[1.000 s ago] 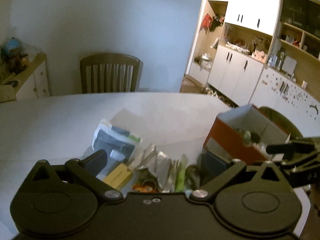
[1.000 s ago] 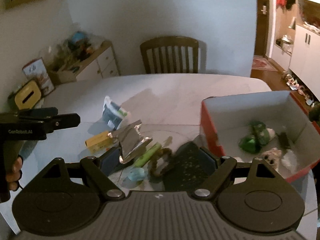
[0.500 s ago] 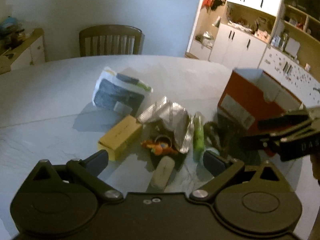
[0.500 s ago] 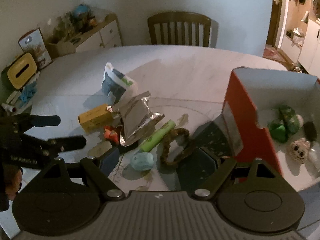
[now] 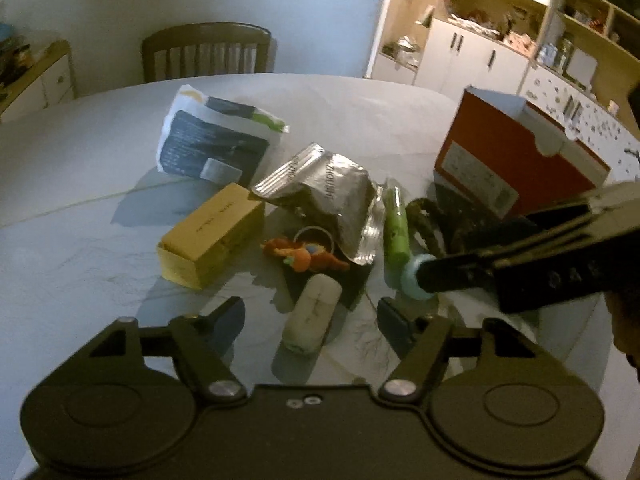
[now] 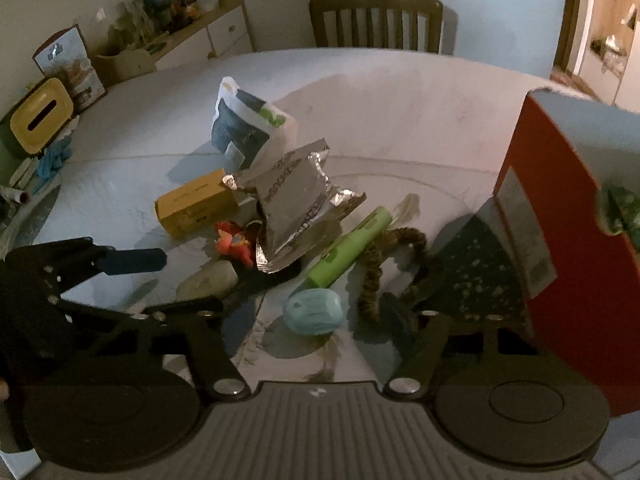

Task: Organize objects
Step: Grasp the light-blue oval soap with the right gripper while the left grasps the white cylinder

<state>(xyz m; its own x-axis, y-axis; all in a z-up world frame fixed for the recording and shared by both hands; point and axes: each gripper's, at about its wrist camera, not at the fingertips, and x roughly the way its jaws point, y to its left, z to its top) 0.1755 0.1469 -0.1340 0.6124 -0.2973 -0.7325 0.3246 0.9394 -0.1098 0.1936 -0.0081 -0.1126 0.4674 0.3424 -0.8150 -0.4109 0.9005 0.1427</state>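
Left wrist view: left gripper (image 5: 311, 316) low over the worktop (image 5: 80, 168), jaws spread wide, nothing held. Beyond the left jaw, a yellow box (image 5: 210, 234); behind it a white-and-dark pouch (image 5: 216, 140). Between the jaws, just ahead, a beige oblong piece (image 5: 312, 312) lies end-on; past it an orange toy (image 5: 304, 254), then a crumpled foil packet (image 5: 324, 196). Ahead of the right jaw, a green tube (image 5: 395, 228) and a dark rope (image 5: 426, 224). Far right, the red box (image 5: 508, 168) stands well apart from the jaws. The right gripper (image 5: 424, 270) reaches in from the right, its tip just beside a pale blue lump (image 5: 412, 276). Right wrist view: right gripper (image 6: 314, 318), jaws wide apart and empty; the blue lump (image 6: 314, 312) lies between them, close in. Left of the left jaw, the other gripper (image 6: 160, 280), jaws apart. Right of the right jaw, the red box (image 6: 560, 240), with green items (image 6: 622, 208) inside.
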